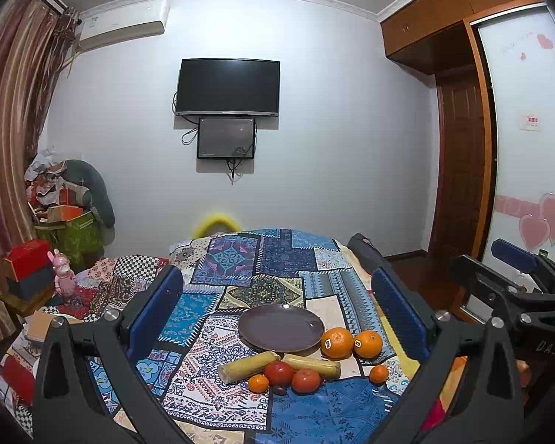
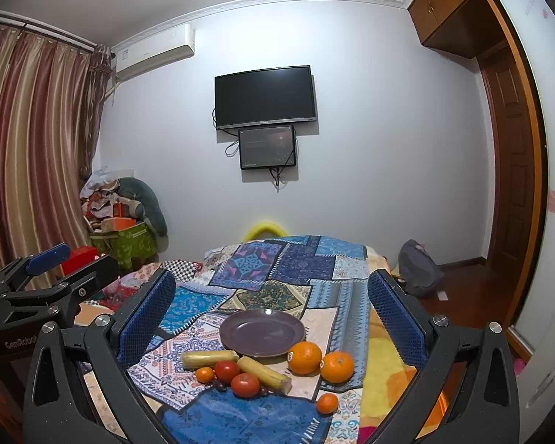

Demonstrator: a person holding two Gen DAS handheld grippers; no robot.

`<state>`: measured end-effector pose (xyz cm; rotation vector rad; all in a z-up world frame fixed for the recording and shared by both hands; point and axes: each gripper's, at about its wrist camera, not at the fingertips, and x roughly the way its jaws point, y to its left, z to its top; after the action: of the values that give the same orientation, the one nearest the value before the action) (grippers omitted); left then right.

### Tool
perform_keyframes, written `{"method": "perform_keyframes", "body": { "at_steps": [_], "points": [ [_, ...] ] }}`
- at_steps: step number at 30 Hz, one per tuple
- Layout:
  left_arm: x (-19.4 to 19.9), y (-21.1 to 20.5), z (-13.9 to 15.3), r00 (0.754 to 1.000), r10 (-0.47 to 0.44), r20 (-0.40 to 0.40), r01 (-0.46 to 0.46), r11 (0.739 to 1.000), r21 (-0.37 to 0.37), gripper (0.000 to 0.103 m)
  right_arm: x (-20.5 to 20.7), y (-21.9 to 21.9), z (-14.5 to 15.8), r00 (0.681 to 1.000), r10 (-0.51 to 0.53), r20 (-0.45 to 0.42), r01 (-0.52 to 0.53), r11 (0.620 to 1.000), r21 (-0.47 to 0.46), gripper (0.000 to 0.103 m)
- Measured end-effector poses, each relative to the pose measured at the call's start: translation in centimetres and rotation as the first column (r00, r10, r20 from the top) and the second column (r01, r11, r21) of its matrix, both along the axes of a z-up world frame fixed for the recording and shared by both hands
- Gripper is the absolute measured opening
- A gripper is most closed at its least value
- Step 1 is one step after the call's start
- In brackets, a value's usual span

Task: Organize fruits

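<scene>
Both grippers hung above the near end of the bed, fingers spread wide and holding nothing. The fruit lay ahead of and below them on the patchwork cloth (image 1: 240, 259), just in front of the empty plate (image 2: 262, 332).

From the left gripper (image 1: 277, 312), the two tomatoes (image 1: 279, 373) sat almost dead centre between the fingers, with the two yellow cobs (image 1: 248, 365) lying crosswise behind them. The two oranges (image 1: 336, 342) sat off to the right, touching each other, beside the plate's rim.

From the right gripper (image 2: 272, 312), the oranges (image 2: 304, 357) lay nearer the middle and the tomatoes (image 2: 245, 384) a little to the left, so the right looked better placed for the oranges and the left for the tomatoes.

Small stickers showed on the oranges, too small to read. "GenRobot", cut off at the edge, was printed on the left gripper's body as seen from the right wrist; "DAS" showed on the right gripper (image 1: 514, 277) in the left view.
</scene>
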<state>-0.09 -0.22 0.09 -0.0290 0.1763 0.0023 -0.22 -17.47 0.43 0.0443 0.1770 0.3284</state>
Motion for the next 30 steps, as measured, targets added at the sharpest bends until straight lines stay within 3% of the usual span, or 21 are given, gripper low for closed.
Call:
{"method": "perform_keyframes", "body": {
  "at_steps": [30],
  "points": [
    [-0.32, -0.26, -0.07, 1.000, 0.012, 0.014, -0.012, 1.000, 0.007, 0.103, -0.05, -0.12, 0.03, 1.000, -0.007, 0.000, 0.007, 1.000, 0.000, 0.103]
  ]
}}
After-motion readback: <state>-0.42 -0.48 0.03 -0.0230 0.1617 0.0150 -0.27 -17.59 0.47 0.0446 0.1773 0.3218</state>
